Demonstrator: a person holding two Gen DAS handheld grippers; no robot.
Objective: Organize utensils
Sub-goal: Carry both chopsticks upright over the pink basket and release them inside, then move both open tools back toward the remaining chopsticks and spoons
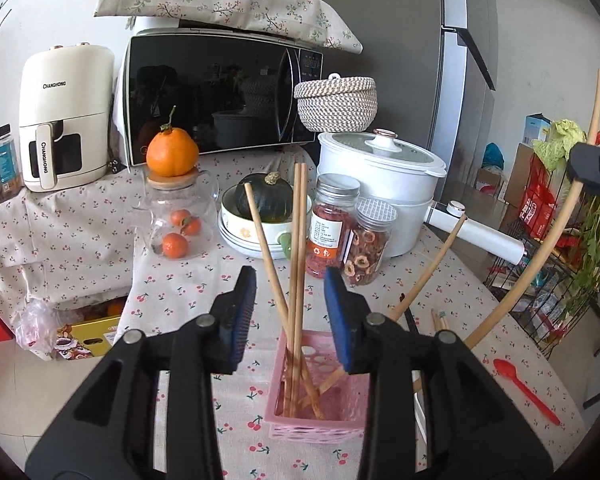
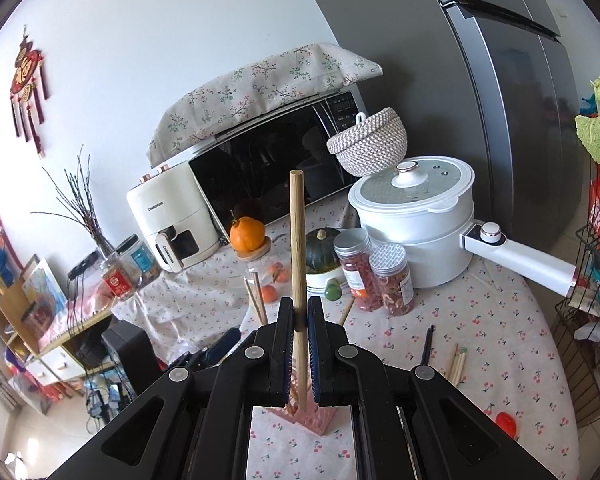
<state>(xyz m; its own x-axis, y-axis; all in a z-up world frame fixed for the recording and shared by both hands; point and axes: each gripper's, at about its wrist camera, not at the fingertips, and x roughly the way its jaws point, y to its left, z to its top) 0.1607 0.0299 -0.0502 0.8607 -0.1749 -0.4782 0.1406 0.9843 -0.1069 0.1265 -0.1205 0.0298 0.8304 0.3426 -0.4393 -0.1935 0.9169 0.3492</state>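
A pink basket (image 1: pixel 316 412) stands on the cherry-print tablecloth with several wooden chopsticks (image 1: pixel 298 240) upright in it. My left gripper (image 1: pixel 292 296) is open. Its blue pads (image 1: pixel 242 312) stand on either side of those chopsticks without pressing them. Another stick (image 1: pixel 432 264) leans out of the basket to the right. My right gripper (image 2: pixel 299 306) is shut on one long wooden chopstick (image 2: pixel 297 240), held upright above the pink basket (image 2: pixel 320 416). In the left wrist view that gripper (image 1: pixel 596 172) is at the far right. A red spoon (image 1: pixel 528 388) and loose chopsticks (image 1: pixel 440 320) lie on the cloth.
Behind the basket stand two jars of dried fruit (image 1: pixel 332 224), a bowl with a dark squash (image 1: pixel 264 200), a glass jar of oranges (image 1: pixel 176 224) and a white pot (image 1: pixel 380 184) with a long handle. A microwave (image 1: pixel 220 92) and an air fryer (image 1: pixel 64 120) line the back. A wire rack (image 1: pixel 540 272) stands past the table's right edge.
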